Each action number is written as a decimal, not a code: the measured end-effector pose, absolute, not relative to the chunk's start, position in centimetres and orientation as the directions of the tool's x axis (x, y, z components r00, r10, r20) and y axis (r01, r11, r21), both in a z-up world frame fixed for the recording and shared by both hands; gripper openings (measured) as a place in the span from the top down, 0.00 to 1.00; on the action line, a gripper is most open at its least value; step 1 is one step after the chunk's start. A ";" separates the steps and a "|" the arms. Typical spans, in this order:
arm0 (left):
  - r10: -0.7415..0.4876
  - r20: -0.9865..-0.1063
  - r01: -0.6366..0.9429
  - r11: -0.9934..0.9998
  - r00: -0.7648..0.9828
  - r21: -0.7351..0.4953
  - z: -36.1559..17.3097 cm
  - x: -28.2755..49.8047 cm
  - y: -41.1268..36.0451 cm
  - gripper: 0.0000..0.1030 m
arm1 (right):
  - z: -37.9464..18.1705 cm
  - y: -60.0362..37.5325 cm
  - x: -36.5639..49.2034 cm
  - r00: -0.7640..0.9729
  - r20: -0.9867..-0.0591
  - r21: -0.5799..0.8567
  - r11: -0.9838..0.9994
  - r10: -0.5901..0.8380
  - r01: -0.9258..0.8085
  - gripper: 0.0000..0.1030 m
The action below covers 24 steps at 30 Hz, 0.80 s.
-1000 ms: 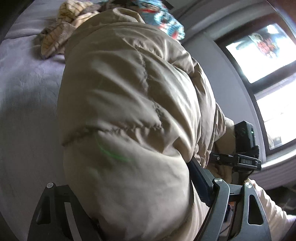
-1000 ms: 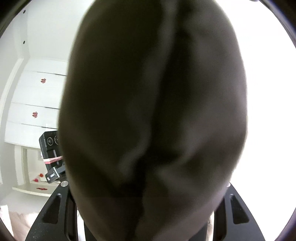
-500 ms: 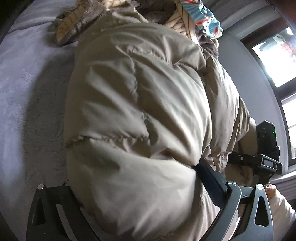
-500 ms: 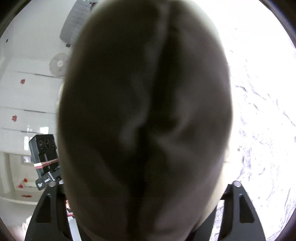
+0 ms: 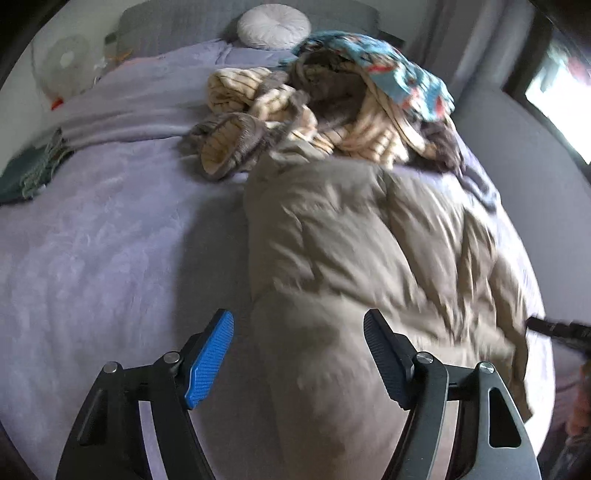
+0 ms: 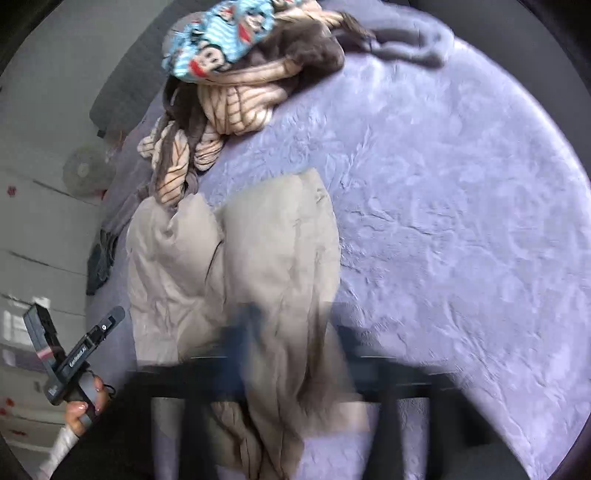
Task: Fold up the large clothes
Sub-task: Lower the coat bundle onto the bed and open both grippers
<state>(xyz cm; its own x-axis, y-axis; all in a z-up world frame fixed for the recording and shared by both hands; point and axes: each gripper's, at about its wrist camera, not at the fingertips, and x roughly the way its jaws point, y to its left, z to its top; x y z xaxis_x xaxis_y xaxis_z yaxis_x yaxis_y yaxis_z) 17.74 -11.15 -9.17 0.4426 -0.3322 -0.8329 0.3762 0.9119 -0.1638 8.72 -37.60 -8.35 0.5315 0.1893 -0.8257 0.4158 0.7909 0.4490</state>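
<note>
Most of both views is taken up by the bed, spread with a lilac fleece cover. On it lies the beige padded jacket, a thick quilted bundle running from about six o'clock up toward twelve in the left wrist view, and from six to eleven in the right wrist view. Beyond its far end, at roughly one o'clock, sits a heap of unfolded clothes: a striped cream knit, something brown, and a bright blue printed piece on top. A round white cushion rests at twelve against the headboard.

Closest in, the left gripper stands with its jaws apart and closing, hovering over the jacket's near end; the pads press on nothing. The right gripper is smeared by motion blur; its jaws read as closing, nearly together, and whether any fabric is caught between them I cannot tell.

Risk from here, as I judge it: the puffy filling may spring the fold open once let go, and a shallow pinch on slippery shell fabric could slide off. Dragging the jacket forward could also snag the heap.
</note>
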 end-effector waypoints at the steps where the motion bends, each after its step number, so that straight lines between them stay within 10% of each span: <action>1: -0.319 -0.833 0.386 0.912 0.452 -0.139 -9.4 16.8 -10.8 0.27 | -8.1 -36.8 8.1 0.541 -0.818 0.449 0.805 0.196 0.387 0.93; 24: -0.212 -0.859 0.403 0.915 0.466 -0.008 -12.5 18.4 -17.7 0.22 | -15.0 -37.5 14.9 0.493 -0.859 0.383 0.813 0.139 0.439 0.99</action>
